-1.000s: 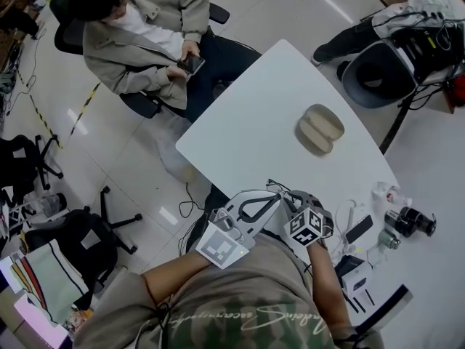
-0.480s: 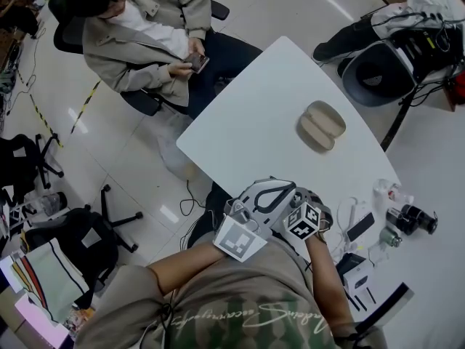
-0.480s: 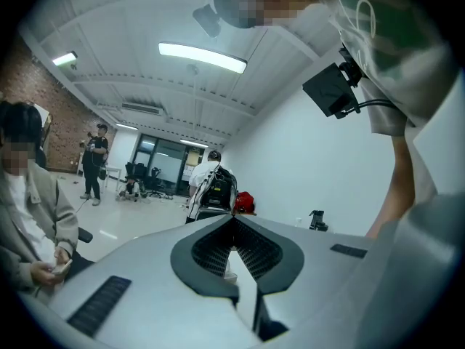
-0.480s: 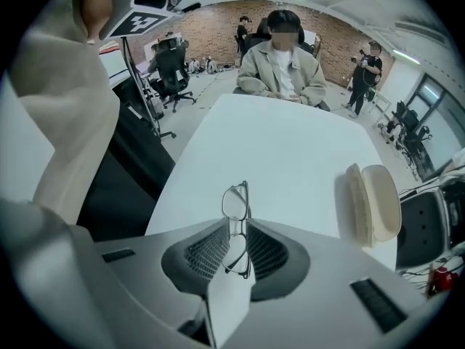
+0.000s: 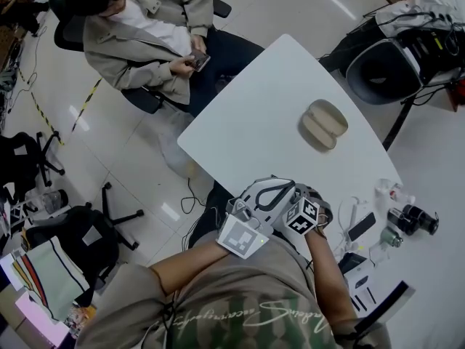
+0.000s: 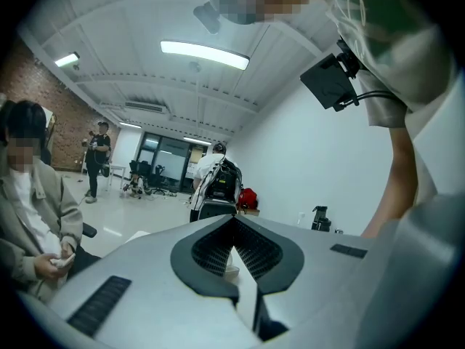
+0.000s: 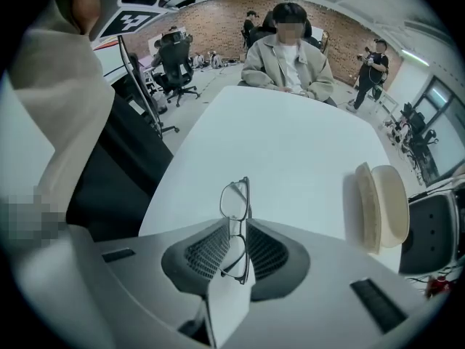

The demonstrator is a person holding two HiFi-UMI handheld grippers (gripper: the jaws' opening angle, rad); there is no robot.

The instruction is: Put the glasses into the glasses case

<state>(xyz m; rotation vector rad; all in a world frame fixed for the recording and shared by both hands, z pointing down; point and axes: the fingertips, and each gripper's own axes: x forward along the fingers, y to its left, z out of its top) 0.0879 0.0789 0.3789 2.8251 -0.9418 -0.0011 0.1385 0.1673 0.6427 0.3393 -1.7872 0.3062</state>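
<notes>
The open beige glasses case (image 5: 323, 126) lies on the white table (image 5: 254, 129), towards its far right. Both grippers hang close together over the table's near edge, by my chest. My right gripper (image 7: 236, 227) is shut on the thin-rimmed glasses (image 7: 235, 202), which stand on edge between its pads and stick out forward. In that view the case (image 7: 381, 206) is ahead and to the right. In the head view the right gripper (image 5: 309, 198) sits beside the left gripper (image 5: 270, 193). The left gripper (image 6: 236, 257) is shut with nothing in it and points up at the room.
A seated person (image 5: 145, 35) with a phone is at the table's far left corner. Small bottles, cables and a dark phone (image 5: 396, 220) clutter the table's near right end. A dark office chair (image 5: 385, 67) stands past the right edge.
Both grippers have shifted a little to the right and closer together. The case has not moved. The seated person has shifted the phone slightly.
</notes>
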